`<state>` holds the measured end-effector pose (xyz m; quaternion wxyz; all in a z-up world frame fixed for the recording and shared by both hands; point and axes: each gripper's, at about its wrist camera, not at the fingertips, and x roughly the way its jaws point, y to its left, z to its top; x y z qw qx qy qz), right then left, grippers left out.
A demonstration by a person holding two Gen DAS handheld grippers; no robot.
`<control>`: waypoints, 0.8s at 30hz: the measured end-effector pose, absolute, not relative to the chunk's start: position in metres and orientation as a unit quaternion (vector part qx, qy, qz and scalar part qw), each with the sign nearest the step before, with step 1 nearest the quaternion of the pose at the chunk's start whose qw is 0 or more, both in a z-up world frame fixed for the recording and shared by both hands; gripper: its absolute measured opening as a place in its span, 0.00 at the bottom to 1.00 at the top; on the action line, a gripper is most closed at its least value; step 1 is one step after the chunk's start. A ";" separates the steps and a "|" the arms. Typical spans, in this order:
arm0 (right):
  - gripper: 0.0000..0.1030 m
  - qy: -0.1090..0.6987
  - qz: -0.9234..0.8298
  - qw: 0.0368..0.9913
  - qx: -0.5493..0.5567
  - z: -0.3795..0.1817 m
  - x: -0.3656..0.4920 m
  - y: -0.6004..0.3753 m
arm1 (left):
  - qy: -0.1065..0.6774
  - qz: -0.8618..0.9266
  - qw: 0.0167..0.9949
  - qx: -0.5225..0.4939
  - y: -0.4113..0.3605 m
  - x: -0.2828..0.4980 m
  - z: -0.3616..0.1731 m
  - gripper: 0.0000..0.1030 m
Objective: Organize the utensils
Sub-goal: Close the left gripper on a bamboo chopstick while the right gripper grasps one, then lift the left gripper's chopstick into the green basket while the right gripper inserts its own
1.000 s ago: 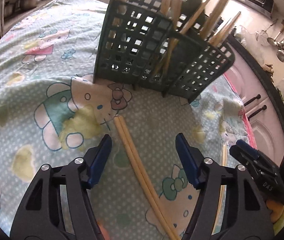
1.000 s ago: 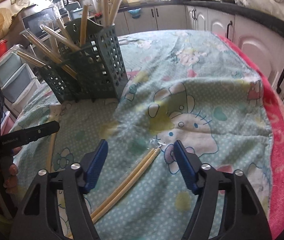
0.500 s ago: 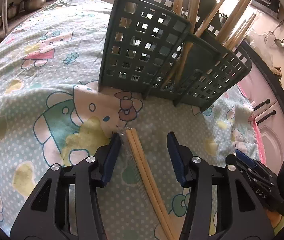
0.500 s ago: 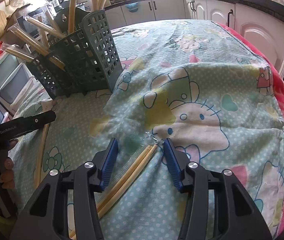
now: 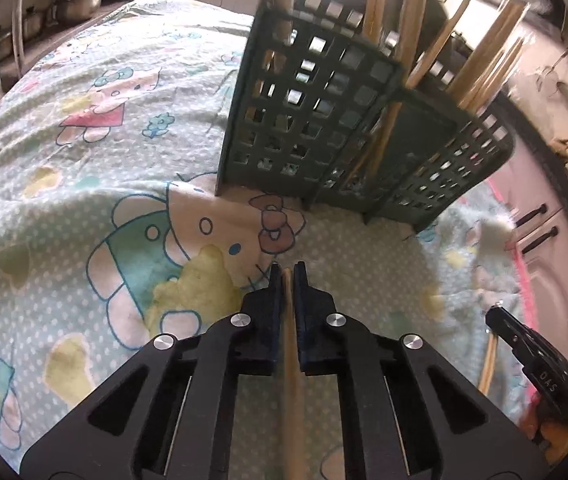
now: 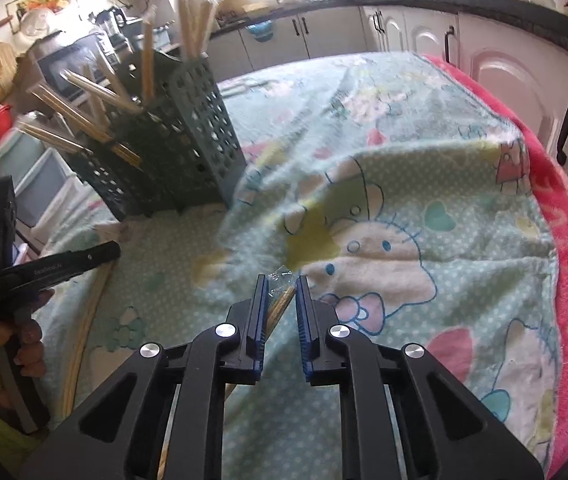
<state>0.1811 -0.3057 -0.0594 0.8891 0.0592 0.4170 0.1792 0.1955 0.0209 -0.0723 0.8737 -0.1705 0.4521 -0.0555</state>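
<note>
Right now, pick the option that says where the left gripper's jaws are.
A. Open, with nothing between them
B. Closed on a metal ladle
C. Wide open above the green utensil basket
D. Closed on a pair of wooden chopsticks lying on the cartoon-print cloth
D. In the left wrist view the left gripper has its jaws pressed onto the wooden chopsticks, over the cartoon-print cloth, short of the green utensil basket.

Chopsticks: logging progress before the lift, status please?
Left gripper jaws just closed on chopsticks. Right gripper jaws just closed on second wrapped pair. Rack ahead, path clear.
</note>
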 end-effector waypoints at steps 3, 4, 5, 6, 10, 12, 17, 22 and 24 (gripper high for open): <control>0.12 0.405 0.187 0.893 0.061 -0.047 0.176 -0.307 | 0.430 -0.059 0.886 -0.164 0.024 0.183 -0.056 0.03; 0.12 0.398 0.191 0.895 0.063 -0.040 0.174 -0.306 | 0.422 -0.061 0.890 -0.162 0.025 0.179 -0.048 0.03; 0.12 0.392 0.197 0.896 0.063 -0.036 0.172 -0.306 | 0.414 -0.060 0.894 -0.161 0.025 0.175 -0.042 0.03; 0.11 0.384 0.203 0.899 0.061 -0.030 0.170 -0.304 | 0.406 -0.062 0.897 -0.162 0.026 0.172 -0.035 0.03; 0.10 0.353 0.225 0.906 0.059 -0.006 0.162 -0.298 | 0.368 -0.060 0.915 -0.154 0.029 0.157 -0.008 0.03; 0.09 0.341 0.235 0.908 0.056 0.004 0.158 -0.292 | 0.354 -0.061 0.920 -0.157 0.033 0.152 0.003 0.03; 0.08 0.309 0.256 0.915 0.047 0.033 0.152 -0.279 | 0.327 -0.061 0.930 -0.154 0.036 0.140 0.023 0.03; 0.07 0.268 0.277 0.922 0.031 0.063 0.143 -0.266 | 0.302 -0.063 0.939 -0.150 0.036 0.133 0.044 0.03; 0.07 0.255 0.284 0.924 0.026 0.073 0.140 -0.262 | 0.294 -0.062 0.942 -0.147 0.036 0.131 0.050 0.03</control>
